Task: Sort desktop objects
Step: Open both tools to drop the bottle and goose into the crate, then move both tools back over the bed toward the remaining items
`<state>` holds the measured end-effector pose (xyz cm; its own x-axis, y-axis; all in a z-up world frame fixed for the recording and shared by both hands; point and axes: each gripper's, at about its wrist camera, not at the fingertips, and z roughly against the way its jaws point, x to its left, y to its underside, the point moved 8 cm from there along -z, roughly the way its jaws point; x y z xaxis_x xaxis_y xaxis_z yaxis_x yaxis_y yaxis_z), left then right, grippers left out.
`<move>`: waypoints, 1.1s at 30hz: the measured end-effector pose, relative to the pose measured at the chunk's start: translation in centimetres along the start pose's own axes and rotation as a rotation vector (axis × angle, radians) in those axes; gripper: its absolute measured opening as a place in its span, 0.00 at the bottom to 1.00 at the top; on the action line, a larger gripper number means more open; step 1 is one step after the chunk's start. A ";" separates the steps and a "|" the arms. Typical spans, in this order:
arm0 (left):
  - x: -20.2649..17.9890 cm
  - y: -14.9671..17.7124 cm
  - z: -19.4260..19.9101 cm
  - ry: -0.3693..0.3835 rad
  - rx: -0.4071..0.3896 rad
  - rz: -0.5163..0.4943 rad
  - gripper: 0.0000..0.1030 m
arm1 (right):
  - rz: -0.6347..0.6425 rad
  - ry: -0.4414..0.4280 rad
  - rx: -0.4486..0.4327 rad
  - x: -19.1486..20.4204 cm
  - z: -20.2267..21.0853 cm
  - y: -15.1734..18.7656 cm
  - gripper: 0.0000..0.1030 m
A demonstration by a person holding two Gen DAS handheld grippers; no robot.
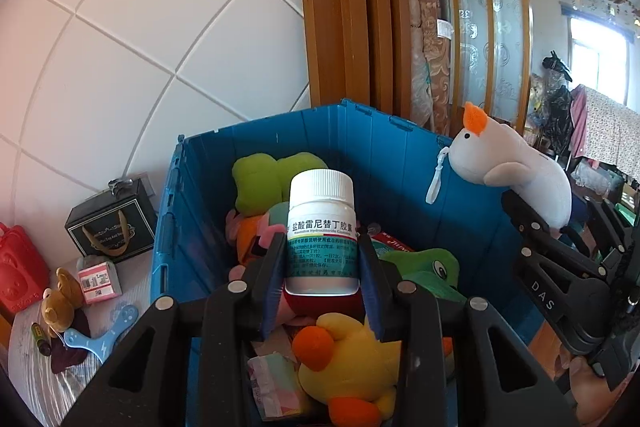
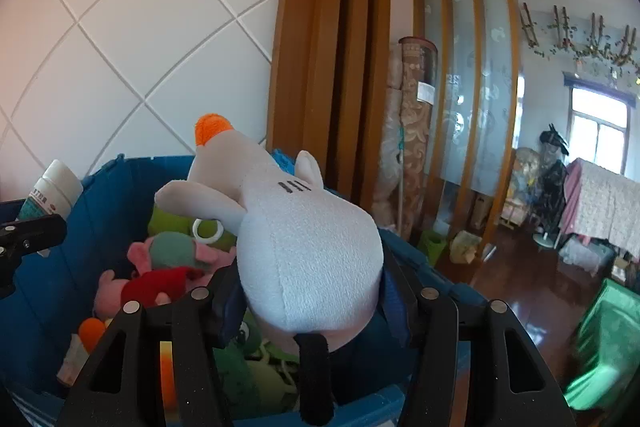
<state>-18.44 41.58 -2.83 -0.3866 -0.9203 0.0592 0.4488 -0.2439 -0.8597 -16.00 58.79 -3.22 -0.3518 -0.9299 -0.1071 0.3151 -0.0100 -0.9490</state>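
Observation:
My left gripper is shut on a white medicine bottle with a teal label, held upright above the open blue crate. The bottle also shows in the right wrist view at the far left. My right gripper is shut on a white plush goose with an orange beak, held over the crate's right rim; the goose shows in the left wrist view too. The crate holds several plush toys: a yellow duck, a green frog, a pink pig.
On the table left of the crate lie a black gift box, a red case, a small pink box, a brown teddy and a blue hand mirror. A white tiled wall and wooden posts stand behind.

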 end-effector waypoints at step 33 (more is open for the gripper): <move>14.9 2.0 8.4 -0.169 -0.136 0.224 0.69 | 0.038 -0.123 -0.034 8.4 5.0 -2.4 1.00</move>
<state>-16.59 24.79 0.60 -0.1455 -0.9872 -0.0659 0.3910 0.0038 -0.9204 -15.36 49.15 -0.37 -0.2289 -0.9675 -0.1076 0.2953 0.0363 -0.9547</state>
